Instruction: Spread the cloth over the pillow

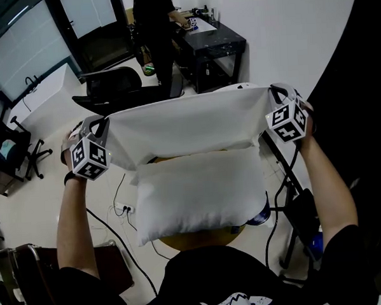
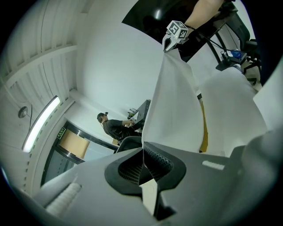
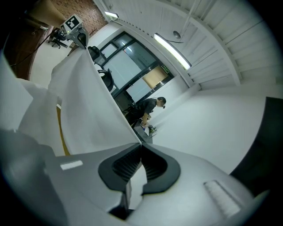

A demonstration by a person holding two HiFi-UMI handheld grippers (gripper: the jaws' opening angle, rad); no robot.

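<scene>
Your left claw (image 2: 143, 152) is clamped on one top corner of the white cloth (image 1: 189, 123), with fabric pinched between its ribbed pads. Your right claw (image 3: 140, 148) is clamped the same way on the other corner. Between them the top edge is stretched fairly taut, left to right, and the sheet hangs in the air like a curtain. Its lower hem droops at the far edge of the pillow (image 1: 199, 196), which lies bare on the round desk (image 1: 182, 240) just in front of you.

You look to be at the carry-over step: the cloth is opened out but nothing is covered yet. The next move likely calls for drawing both corners level toward your near side, past the pillow's near edge. Then lower them together so the sheet settles flat, and let go only once it lies across the whole pillow.
</scene>
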